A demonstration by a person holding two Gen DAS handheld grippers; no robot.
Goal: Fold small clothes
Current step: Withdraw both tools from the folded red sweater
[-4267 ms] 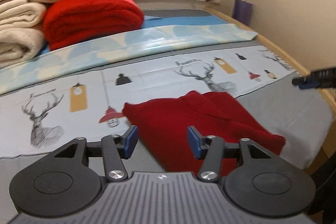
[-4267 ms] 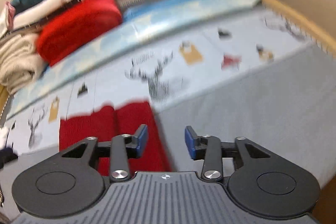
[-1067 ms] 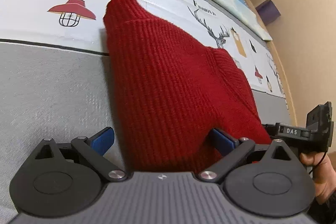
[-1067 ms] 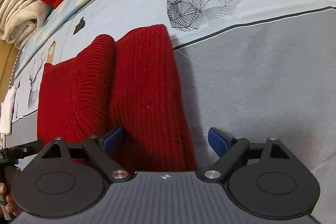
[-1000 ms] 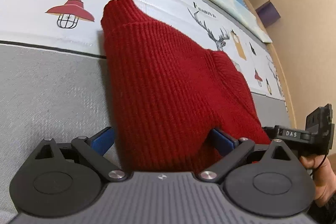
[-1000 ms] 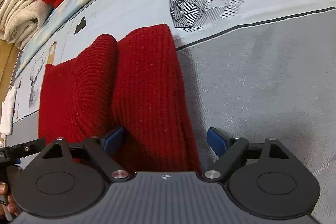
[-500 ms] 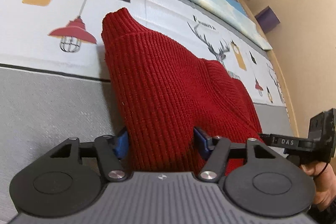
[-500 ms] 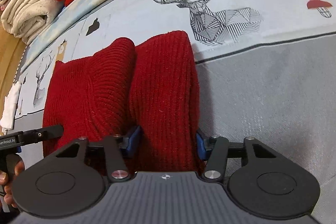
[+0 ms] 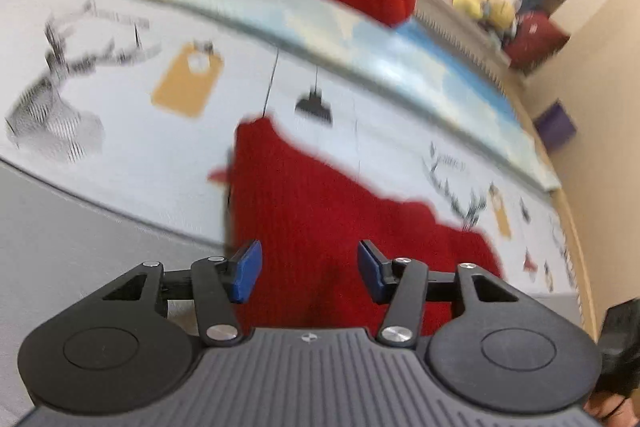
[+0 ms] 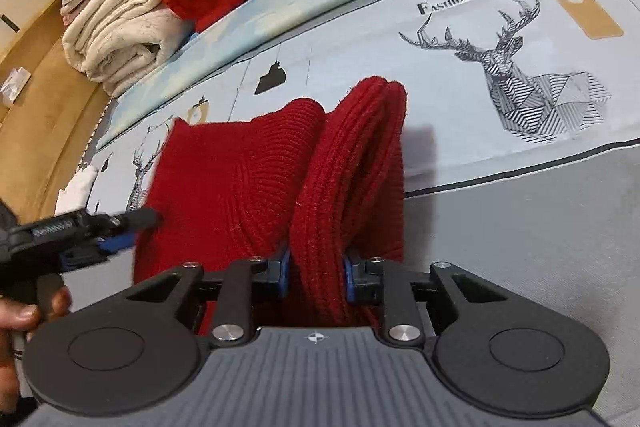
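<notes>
The red sweater (image 10: pixel 240 183) lies on the deer-print sheet (image 10: pixel 500 75), long side running left to right. The right gripper (image 10: pixel 314 277) is clamped on its near right edge, bunching a ridge that points away. The left gripper (image 9: pixel 308 273) has its jaws apart at the near left edge.

In the right wrist view, the printed bedsheet (image 10: pixel 460 75) carries the words "FASHION" in bold capitals followed by a smaller word that looks like "HOME", set just to the far left of the line-drawn deer head (image 10: pixel 516 67). In the left wrist view the same kind of lettering beside the deer prints on the bedsheet (image 9: pixel 160 131) is too blurred to read.
</notes>
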